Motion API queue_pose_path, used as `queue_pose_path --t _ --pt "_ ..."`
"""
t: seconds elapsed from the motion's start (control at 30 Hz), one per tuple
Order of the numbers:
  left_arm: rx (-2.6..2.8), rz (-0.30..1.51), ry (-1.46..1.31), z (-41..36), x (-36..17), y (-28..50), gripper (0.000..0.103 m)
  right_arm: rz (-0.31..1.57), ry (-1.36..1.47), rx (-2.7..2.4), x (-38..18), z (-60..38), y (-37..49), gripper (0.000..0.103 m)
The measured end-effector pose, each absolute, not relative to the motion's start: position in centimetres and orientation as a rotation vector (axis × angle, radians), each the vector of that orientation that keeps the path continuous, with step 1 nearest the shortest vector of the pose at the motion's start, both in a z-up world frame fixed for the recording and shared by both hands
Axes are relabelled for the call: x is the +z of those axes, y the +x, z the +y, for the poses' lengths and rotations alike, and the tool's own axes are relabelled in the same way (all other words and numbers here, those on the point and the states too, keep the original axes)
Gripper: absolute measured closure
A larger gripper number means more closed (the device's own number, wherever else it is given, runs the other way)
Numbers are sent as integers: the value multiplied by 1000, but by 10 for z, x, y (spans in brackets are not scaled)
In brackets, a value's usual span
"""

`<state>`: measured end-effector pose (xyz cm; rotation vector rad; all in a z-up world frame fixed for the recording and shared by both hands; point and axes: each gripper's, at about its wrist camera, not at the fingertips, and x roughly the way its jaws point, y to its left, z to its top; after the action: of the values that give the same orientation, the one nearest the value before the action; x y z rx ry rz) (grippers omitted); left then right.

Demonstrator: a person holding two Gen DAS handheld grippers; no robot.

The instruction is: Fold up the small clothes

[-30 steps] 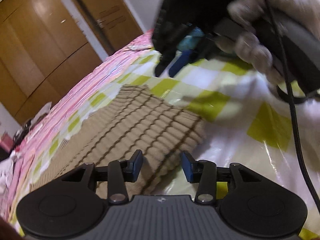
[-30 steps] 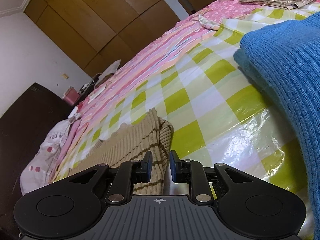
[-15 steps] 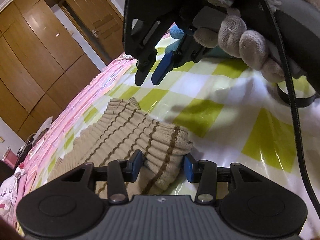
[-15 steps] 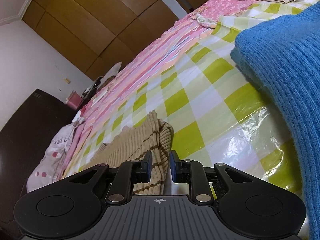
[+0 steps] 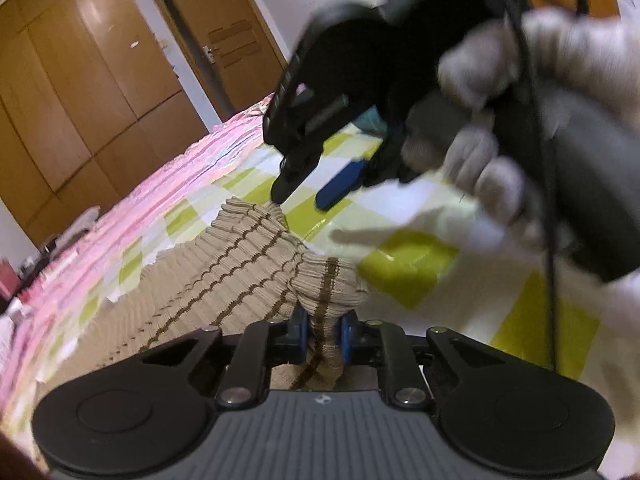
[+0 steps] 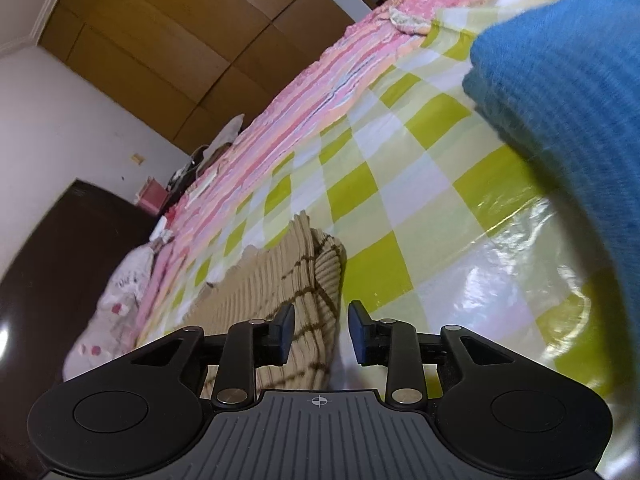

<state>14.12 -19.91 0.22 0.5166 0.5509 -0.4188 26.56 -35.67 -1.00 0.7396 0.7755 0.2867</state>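
Beige ribbed sweater (image 5: pixel 240 264) with thin brown stripes, lying on the green-and-white checked sheet (image 5: pixel 404 268) over the bed, long axis running from the near right corner away to the far left. Knit thick and soft, bunched into a rounded lump at the near corner, flatter and spread farther back, with a scalloped edge along its left side. Sat directly ahead of both sets of jaws, low in each view.

Left gripper (image 5: pixel 323 330) clamped on that near corner, blue pads pressed into the bunched knit from both sides, fabric squeezed up between them. Clearly the nearer tool to the cloth. Right gripper (image 6: pixel 320 332) held with jaws apart, nothing between them, the sweater's folded edge (image 6: pixel 320 276) just past its left pad; seen from the left camera, hovered just above the far corner (image 5: pixel 256 208), tips pointing down, held by a gloved hand (image 5: pixel 500 120). Contact with the cloth not discernible.

Judged as the start of a fold: one corner secured, the other likely needing a grip before carrying the edge along the long axis.

Blue knit (image 6: pixel 568 92) heaped at the right, well apart from the sweater. Pink striped bedding (image 6: pixel 280 132) beyond the sheet, wooden wardrobe (image 5: pixel 80 80) at the far wall.
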Motion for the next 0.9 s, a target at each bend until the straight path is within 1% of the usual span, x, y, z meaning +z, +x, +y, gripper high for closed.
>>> queue_pose_path --t 0.1,0.5,0.9 --pt "-434 558 461 -192 10 143 82 798 811 309 -21 -355 276 70" --pt "-440 539 423 -185 15 142 83 852 822 278 -41 -342 296 70" --pt "-456 559 385 -179 17 150 84 829 928 348 -55 -346 317 70"
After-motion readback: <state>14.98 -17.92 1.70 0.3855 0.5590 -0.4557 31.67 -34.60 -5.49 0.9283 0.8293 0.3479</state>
